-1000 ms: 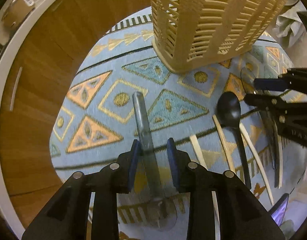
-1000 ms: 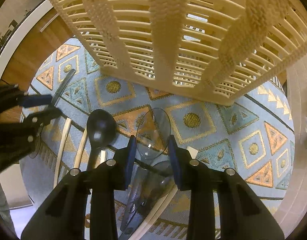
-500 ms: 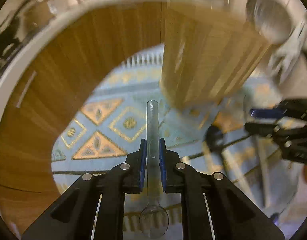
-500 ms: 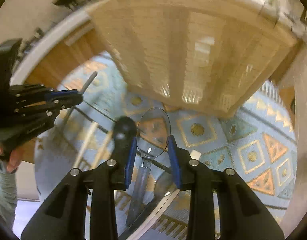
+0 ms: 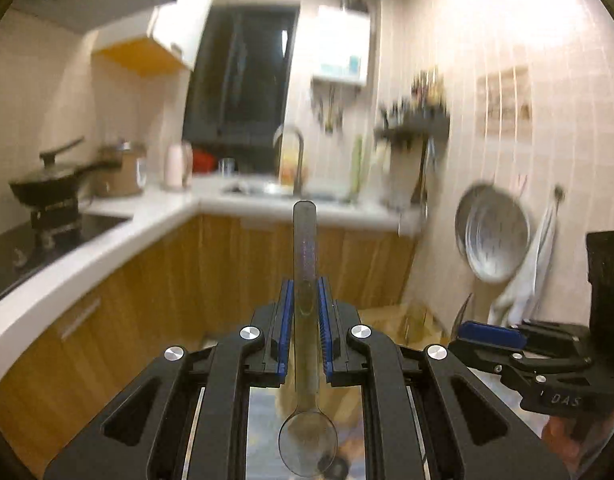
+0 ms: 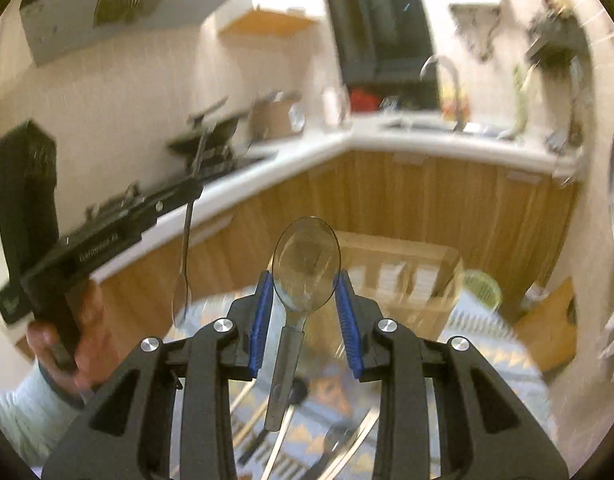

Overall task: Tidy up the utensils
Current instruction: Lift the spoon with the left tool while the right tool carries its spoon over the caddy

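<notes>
My left gripper [image 5: 305, 320] is shut on the handle of a clear grey plastic spoon [image 5: 305, 264], handle pointing forward, bowl toward the camera. My right gripper [image 6: 306, 300] is shut on the bowl of a second clear plastic spoon [image 6: 307, 256], handle hanging down toward the camera. Both are lifted high. The cream slatted utensil basket [image 6: 403, 264] stands below on the patterned mat [image 6: 487, 344]. In the right wrist view the left gripper [image 6: 187, 196] shows at left with its spoon [image 6: 183, 280] dangling. The right gripper [image 5: 491, 332] shows at the right of the left wrist view.
Chopsticks and dark utensils [image 6: 291, 420] lie on the mat under the right gripper. A white kitchen counter [image 5: 147, 216] with wooden cabinets [image 5: 235, 264] runs behind, with a pan [image 5: 47, 188] and a sink tap [image 5: 291, 152]. A metal bowl [image 5: 491, 236] hangs on the tiled wall.
Both grippers closed on their spoons on the mat and lifted them high. The views swung up from the mat and basket to the kitchen.
</notes>
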{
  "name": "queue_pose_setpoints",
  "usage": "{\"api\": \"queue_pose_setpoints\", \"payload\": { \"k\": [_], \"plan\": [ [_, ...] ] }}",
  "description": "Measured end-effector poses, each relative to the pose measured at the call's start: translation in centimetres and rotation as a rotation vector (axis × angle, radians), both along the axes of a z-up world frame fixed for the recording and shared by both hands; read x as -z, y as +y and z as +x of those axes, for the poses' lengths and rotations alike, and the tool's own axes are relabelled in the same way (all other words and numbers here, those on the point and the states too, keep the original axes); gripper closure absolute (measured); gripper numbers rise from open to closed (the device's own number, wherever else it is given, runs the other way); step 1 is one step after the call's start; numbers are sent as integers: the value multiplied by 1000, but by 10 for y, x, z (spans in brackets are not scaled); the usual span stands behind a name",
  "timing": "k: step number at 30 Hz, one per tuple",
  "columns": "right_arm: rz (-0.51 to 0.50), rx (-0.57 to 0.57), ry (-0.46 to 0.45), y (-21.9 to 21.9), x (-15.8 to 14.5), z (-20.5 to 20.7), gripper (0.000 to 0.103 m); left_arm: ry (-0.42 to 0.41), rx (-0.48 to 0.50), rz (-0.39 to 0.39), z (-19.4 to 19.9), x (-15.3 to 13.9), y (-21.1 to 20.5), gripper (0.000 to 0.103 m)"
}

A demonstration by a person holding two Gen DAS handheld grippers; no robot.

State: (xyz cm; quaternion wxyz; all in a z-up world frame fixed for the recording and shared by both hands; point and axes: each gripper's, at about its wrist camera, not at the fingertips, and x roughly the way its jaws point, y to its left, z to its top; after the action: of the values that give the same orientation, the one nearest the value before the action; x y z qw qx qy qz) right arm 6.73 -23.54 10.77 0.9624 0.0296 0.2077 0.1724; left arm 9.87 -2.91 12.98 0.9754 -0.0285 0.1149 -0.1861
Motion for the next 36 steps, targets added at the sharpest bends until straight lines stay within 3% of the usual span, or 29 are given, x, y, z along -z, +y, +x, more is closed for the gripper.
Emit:
{"api": "queue_pose_setpoints", "payload": {
  "k": [6,14,25,36],
  "plan": [
    [7,236,-182,-27,-35,19,74,-94,-107,-28,30,-11,-31,93],
    [-34,400,-190,-52,-14,62,74,-25,-137,-144,88,18,-28,93],
    [-83,442,-148,-55,27,87,74,-26,-173,-122,103,46,-30,92],
    [-65,373,-91,-53,47,80,73,-13,-166,7,89,65,-37,90]
  ]
}}
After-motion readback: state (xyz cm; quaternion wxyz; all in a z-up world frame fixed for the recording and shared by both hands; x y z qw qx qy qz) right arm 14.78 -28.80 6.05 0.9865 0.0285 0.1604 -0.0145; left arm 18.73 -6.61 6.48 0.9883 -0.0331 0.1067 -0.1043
